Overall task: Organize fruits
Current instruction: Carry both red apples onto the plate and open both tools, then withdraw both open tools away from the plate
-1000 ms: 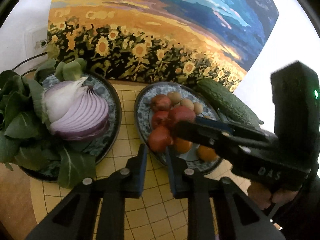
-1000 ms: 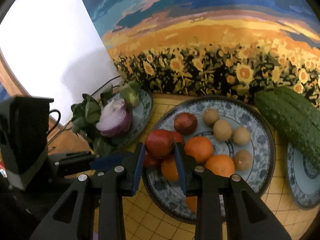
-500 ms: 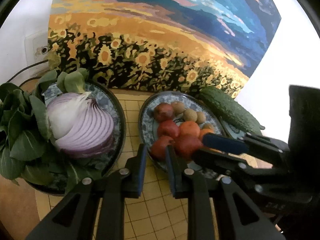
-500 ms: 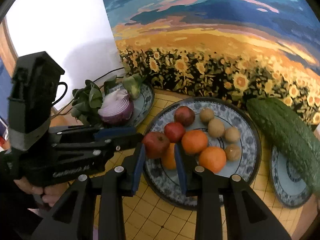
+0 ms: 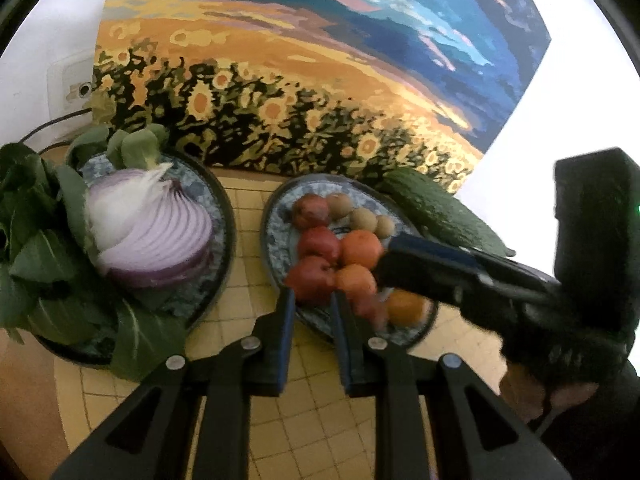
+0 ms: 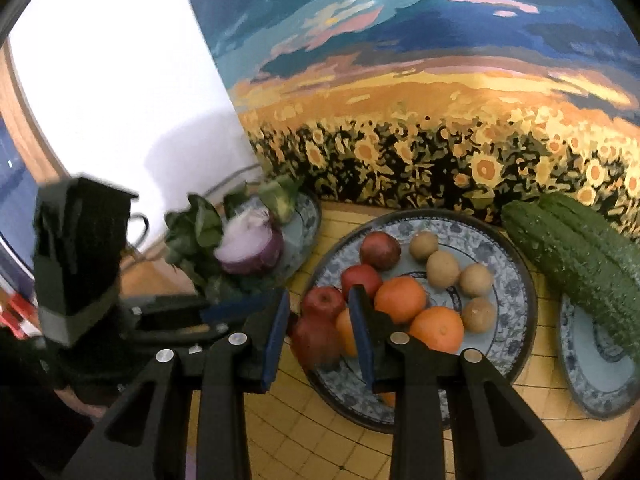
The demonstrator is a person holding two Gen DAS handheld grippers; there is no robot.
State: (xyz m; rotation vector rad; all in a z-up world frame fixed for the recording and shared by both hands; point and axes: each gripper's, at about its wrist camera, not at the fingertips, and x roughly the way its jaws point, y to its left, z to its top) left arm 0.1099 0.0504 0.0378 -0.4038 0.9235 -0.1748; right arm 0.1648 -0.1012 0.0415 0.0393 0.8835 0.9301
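**Fruit on the plate.** The fruit plate (image 6: 516, 276) stands mid-table and carries the whole set. There are three sharp red fruits (image 6: 380, 250), three oranges (image 6: 400, 298) and four small brown fruits (image 6: 442, 268). The reds and oranges crowd its near-left part, and the browns sit along its far-right part. A fourth red fruit (image 6: 316, 340) lies blurred at the near-left rim.

**Your right tool** (image 6: 319, 291) points down at that near-left rim. Its fingers stand a narrow gap apart, and the blurred red fruit shows in the gap. You cannot tell whether the pads press on it.

**Your left tool** (image 5: 312, 293) hangs just short of the same plate's near rim, with its fingers drawn together and nothing between them. Seen from the left wrist, the right tool reaches in from the right, its tips beside the oranges.

**Surroundings.**
- A bumpy green gourd (image 6: 572, 256) lies on a second plate (image 6: 580, 380), just right of the fruit plate.
- A third plate (image 5: 224, 216) to the left holds a halved purple onion (image 5: 152, 236) among leafy greens (image 5: 36, 248).
- All three plates rest on the yellow-checked table (image 5: 320, 420).
- A sunflower painting (image 5: 320, 80) stands behind them.
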